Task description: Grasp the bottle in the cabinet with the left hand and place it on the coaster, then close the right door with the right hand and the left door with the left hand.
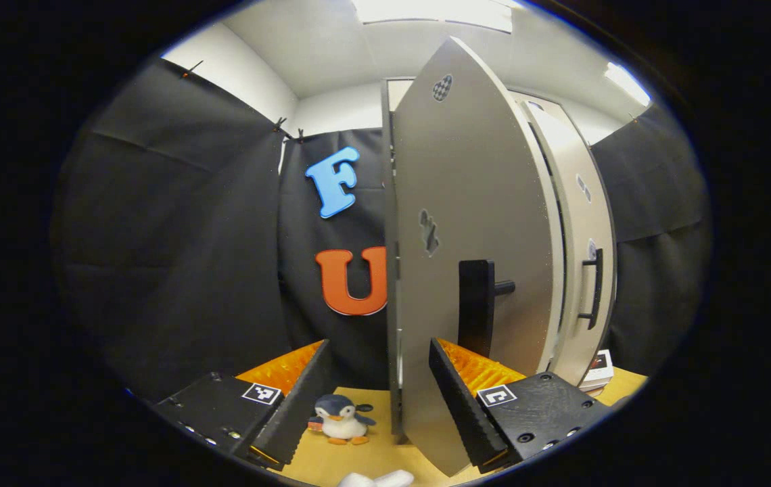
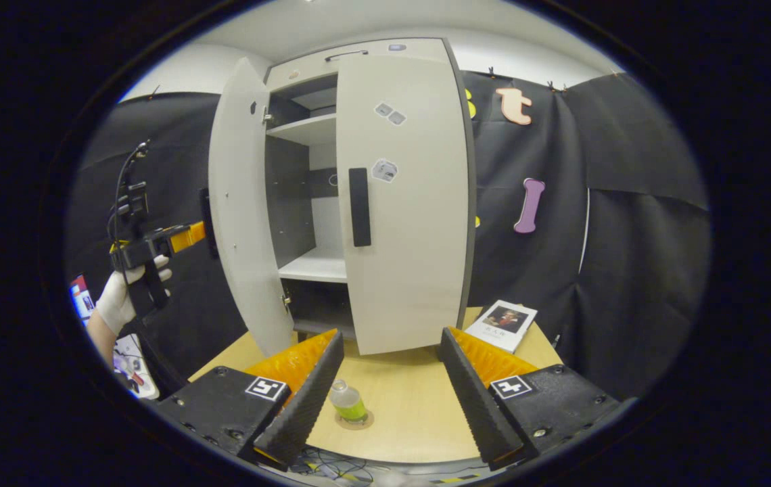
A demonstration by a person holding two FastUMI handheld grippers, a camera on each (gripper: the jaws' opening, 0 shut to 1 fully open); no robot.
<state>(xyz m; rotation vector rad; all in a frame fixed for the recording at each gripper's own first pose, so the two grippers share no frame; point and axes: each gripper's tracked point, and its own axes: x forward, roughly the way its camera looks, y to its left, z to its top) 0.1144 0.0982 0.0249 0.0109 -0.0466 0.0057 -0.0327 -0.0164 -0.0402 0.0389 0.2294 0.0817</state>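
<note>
The small clear bottle [image 2: 348,402] with green liquid stands upright on the round coaster [image 2: 356,421] on the wooden table, just ahead of my open right gripper [image 2: 392,335]. The cabinet's right door [image 2: 402,203] is shut. The left door [image 2: 243,216] stands swung out. In the left gripper view I see that left door [image 1: 473,223] nearly edge-on, with its black handle [image 1: 477,304] just beyond my right finger. My left gripper [image 1: 379,345] is open and the door's lower edge lies between its fingers. A gloved hand [image 2: 115,301] holds the left gripper [image 2: 193,233] by the door's outer face.
A toy penguin [image 1: 341,419] sits on the table [image 1: 331,460] under the left gripper, and a white object [image 1: 375,479] lies nearer still. A book [image 2: 502,323] lies at the cabinet's right foot. Black cloth walls surround the booth. The cabinet's shelves [image 2: 314,265] look bare.
</note>
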